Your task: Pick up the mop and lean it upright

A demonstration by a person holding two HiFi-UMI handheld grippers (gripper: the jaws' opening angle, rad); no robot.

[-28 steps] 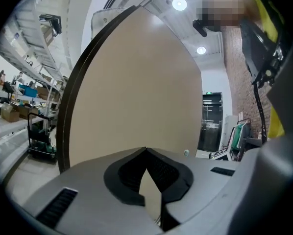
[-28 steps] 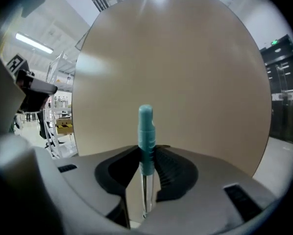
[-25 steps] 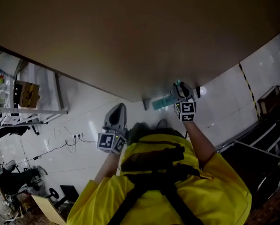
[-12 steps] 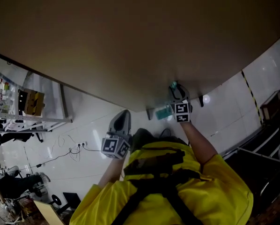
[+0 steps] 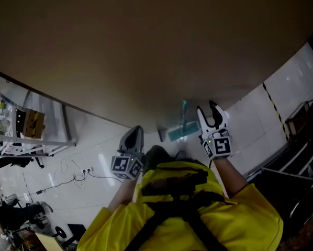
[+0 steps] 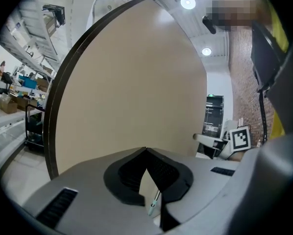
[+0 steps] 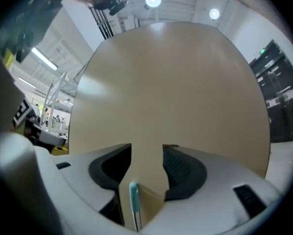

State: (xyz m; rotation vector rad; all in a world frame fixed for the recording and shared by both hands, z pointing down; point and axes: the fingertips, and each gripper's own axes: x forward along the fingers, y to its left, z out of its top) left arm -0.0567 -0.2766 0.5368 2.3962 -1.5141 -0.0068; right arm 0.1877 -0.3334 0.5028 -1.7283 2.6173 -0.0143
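Over on the left, metal shelving (image 5: 25, 124) stands on the white tiled floor (image 5: 93, 140), and a power strip (image 5: 86, 168) with its cable lies out in the open. The person's left gripper (image 5: 135, 132) hangs near the broad beige wall (image 5: 146, 46), well clear of the mop. Its jaws meet at the tips with nothing pinched between them; it takes no part in the work at present.

Just to the right, the mop (image 5: 184, 116) stands with its teal head on the floor at the foot of the wall and its slim handle rising against the beige surface. It looks close to upright, leaning on the wall.

Beside it is the right gripper (image 5: 208, 111), its jaws opening wide. In its own view the handle's teal end (image 7: 134, 199) sits low between the jaws, nearer the left one, and neither pad presses on it.

By my reading this is the release: the mop is set against the wall and the grip is coming off. Next, the right gripper should draw straight back without brushing the handle, since a nudge could send the mop sliding along the smooth wall.
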